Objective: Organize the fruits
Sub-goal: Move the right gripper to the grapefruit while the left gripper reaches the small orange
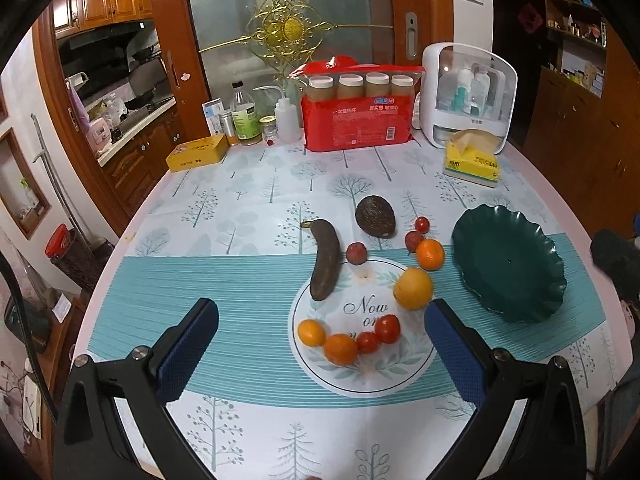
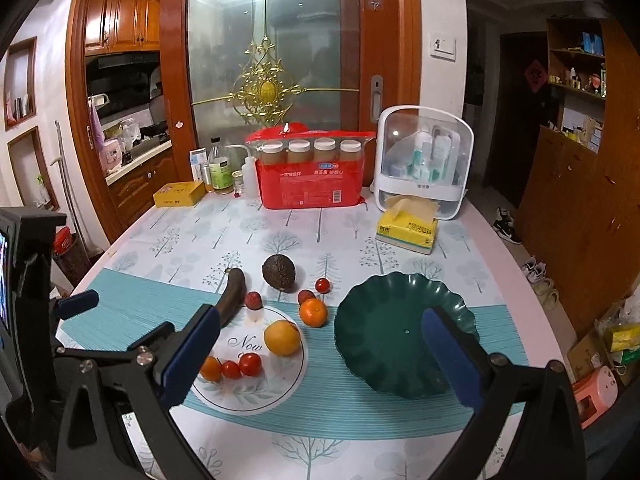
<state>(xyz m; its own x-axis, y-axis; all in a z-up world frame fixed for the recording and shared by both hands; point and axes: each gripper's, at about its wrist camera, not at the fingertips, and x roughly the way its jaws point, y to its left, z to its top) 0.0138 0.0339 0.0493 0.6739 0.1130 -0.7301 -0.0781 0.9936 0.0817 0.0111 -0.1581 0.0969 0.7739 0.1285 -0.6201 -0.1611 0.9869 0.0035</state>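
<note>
Loose fruit lies on the patterned tablecloth: a dark overripe banana (image 1: 325, 264), a dark avocado (image 1: 375, 216), a large orange (image 1: 413, 289), small tangerines (image 1: 430, 254), cherry tomatoes (image 1: 387, 328) and red lychees (image 1: 356, 253). An empty dark green scalloped plate (image 1: 508, 264) stands to their right. My left gripper (image 1: 320, 320) is open and empty, hovering just before the fruit. My right gripper (image 2: 320, 334) is open and empty, between the fruit and the green plate (image 2: 404, 332). The banana (image 2: 231, 298), avocado (image 2: 279, 272) and orange (image 2: 282, 337) show there too.
At the table's back stand a red cup package (image 1: 356, 120), a white storage case (image 1: 468, 94), a yellow tissue box (image 1: 472, 160), a yellow tin (image 1: 197, 153) and several bottles (image 1: 245, 116). The left gripper shows at the right wrist view's left edge (image 2: 76, 304). Shoes lie on the floor (image 2: 536, 276).
</note>
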